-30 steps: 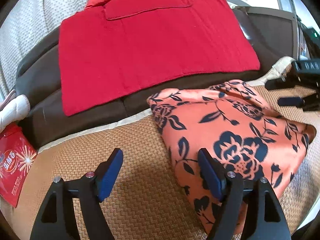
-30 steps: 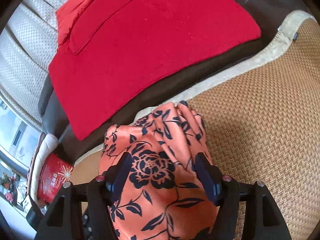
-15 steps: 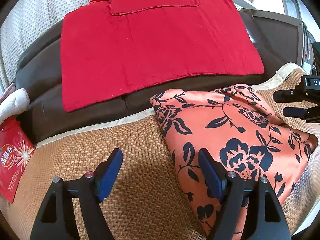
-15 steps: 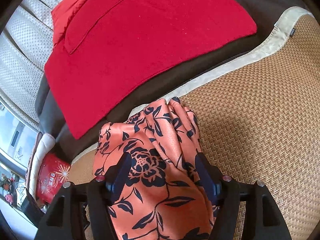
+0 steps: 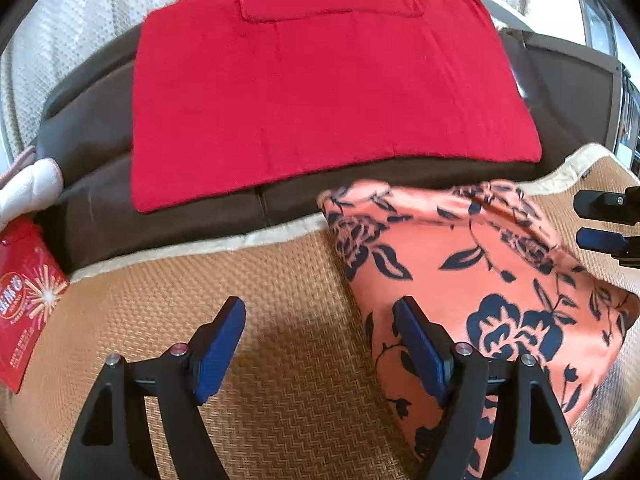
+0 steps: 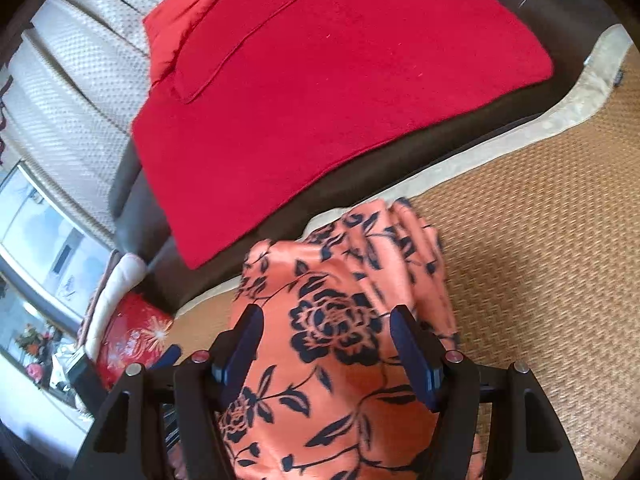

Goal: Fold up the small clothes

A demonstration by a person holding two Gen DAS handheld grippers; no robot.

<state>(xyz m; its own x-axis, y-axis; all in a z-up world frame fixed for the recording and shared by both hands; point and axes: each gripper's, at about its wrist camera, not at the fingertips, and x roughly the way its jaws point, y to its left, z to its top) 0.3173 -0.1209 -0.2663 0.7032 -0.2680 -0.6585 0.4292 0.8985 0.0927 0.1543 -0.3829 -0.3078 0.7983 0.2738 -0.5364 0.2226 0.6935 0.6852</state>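
Note:
An orange garment with a dark floral print point(image 5: 472, 288) lies folded on the woven mat point(image 5: 248, 312). It also fills the lower middle of the right wrist view point(image 6: 352, 344). My left gripper point(image 5: 320, 344) is open and empty over the mat, just left of the garment's near edge. My right gripper point(image 6: 326, 348) is open and hovers over the garment, which shows between the jaws. In the left wrist view the right gripper's fingertips point(image 5: 600, 220) show at the far right edge, beyond the garment.
A red cloth point(image 5: 320, 92) is spread over a dark brown cushion point(image 5: 92, 184) behind the mat. A red printed packet point(image 5: 24, 300) and a white padded item point(image 5: 28, 188) lie at the left. A cream textured backrest point(image 6: 68, 92) rises behind.
Both grippers have drawn back a little from the garment. The garment has settled flatter on the mat. Both stay open.

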